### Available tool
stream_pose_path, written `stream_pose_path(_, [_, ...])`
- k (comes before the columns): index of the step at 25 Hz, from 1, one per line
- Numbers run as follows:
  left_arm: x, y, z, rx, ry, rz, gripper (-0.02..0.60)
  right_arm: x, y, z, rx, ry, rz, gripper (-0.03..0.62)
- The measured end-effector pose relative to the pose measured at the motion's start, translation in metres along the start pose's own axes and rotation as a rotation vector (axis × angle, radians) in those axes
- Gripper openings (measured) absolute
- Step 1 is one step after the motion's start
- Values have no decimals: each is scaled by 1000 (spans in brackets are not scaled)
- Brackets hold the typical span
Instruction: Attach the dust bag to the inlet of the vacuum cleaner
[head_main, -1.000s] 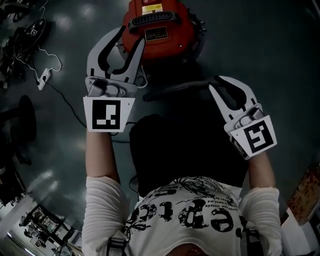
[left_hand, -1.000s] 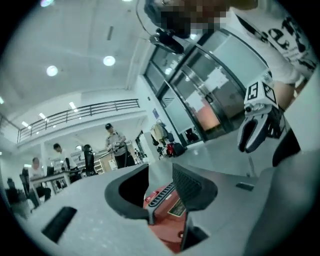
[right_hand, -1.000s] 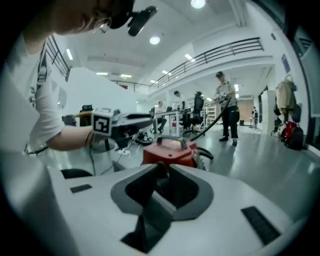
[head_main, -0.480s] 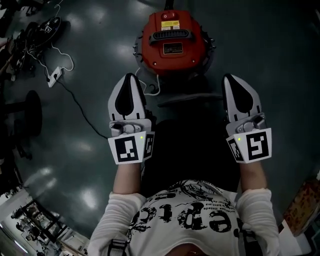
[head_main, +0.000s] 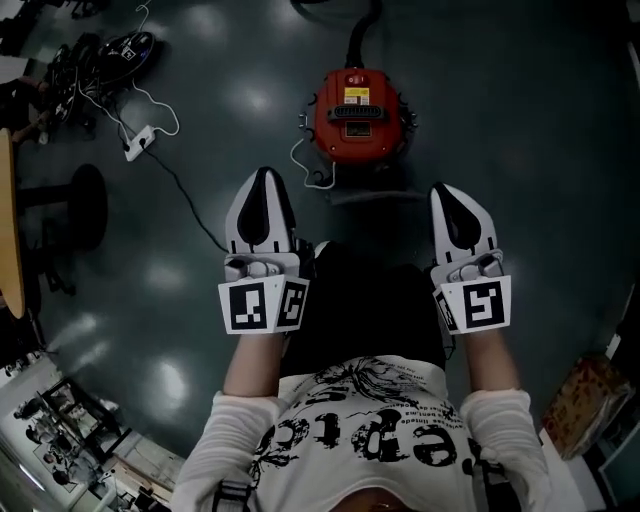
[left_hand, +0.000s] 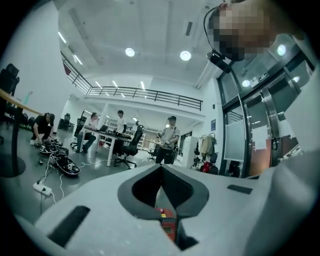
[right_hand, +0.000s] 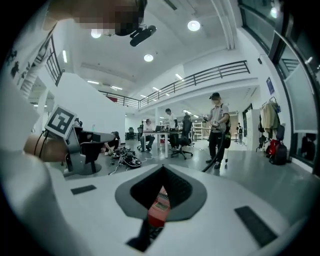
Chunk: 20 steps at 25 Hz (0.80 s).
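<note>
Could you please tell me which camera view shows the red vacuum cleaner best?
The head view: it shows the whole vacuum cleaner from above, unobstructed. The left gripper view and the right gripper view each catch only a narrow red sliver of it through the gap between closed jaws.

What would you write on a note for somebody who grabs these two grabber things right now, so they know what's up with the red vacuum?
Left gripper: fingers shut, holding nothing, held out in front.
Right gripper: fingers shut, holding nothing, beside the left one.
Round red vacuum cleaner: on the dark floor ahead of both grippers, touched by neither; a black hose leads off its far side.
Dust bag: in no view. The vacuum's red top is on, so whether the bag sits on the inlet cannot be told.
Left to do: probably check the inlet, or find the bag, before calling it finished.
</note>
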<state>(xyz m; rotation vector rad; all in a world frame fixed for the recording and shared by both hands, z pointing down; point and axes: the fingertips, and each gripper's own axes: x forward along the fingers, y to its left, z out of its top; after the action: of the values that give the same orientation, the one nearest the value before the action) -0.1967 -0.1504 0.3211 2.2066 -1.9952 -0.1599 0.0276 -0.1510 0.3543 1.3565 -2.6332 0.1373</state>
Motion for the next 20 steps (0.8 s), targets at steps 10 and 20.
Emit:
stream_pose_path(10, [-67,-70,188,106,99,-91,5,-87,13,196,1,36,-87,2])
stream_pose_path(20, [-116,-83,270,153,50,-95,5,-135,44,269,-27,23,-98,2])
